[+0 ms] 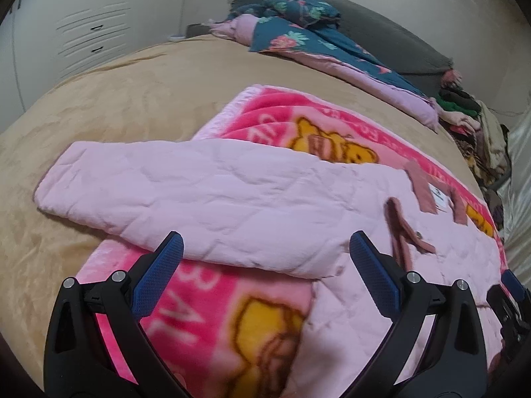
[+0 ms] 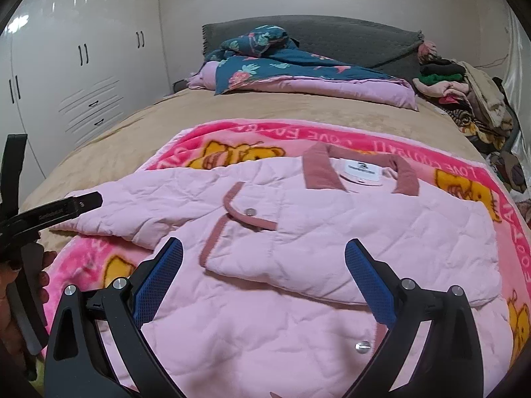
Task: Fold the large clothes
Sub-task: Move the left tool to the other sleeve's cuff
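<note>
Ahead of the right fingers the pink jacket covers the blanket. Bare tan bed lies open left of the left fingers; a clothes pile crowds the far right.

Beyond the open jaws, the pink blanket carries white border lettering (upside down from here): "LOVE" reads clearly, the rest only partly. The jacket's neck label bears print too small to read.
</note>
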{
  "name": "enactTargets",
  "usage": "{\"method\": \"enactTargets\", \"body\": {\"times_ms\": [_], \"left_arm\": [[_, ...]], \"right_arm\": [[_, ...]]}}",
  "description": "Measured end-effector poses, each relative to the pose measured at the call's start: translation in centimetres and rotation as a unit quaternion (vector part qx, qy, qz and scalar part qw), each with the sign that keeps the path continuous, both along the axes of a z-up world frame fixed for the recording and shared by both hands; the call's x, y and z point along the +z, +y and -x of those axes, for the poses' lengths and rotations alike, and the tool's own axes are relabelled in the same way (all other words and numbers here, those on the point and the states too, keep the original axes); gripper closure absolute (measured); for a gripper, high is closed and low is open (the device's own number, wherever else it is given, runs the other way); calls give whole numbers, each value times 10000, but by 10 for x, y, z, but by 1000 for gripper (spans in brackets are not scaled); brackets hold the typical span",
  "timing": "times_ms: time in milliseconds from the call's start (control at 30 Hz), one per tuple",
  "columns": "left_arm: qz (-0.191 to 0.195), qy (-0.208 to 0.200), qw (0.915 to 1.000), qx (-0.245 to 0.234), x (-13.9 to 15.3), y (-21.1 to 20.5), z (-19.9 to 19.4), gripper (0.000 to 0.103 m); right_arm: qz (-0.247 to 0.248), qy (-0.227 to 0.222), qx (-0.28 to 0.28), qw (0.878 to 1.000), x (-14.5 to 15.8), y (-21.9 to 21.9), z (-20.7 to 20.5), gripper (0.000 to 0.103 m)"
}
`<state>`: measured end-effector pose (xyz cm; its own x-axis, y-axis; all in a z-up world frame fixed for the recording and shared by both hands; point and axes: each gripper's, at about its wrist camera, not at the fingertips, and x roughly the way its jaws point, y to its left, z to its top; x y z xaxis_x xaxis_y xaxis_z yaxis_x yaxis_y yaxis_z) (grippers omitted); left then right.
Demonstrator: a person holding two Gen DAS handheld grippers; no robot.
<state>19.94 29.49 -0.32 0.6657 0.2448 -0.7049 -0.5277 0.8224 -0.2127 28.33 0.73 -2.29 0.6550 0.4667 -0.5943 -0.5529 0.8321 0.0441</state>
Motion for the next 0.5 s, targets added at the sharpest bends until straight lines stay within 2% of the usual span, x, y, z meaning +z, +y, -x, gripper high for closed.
{"method": "enactTargets", "body": {"times_ms": [500], "left_arm": [[429, 115, 9966, 698, -23, 58, 16, 9]], "right_arm": [[142, 59, 496, 9986, -9, 61, 6, 5]]}}
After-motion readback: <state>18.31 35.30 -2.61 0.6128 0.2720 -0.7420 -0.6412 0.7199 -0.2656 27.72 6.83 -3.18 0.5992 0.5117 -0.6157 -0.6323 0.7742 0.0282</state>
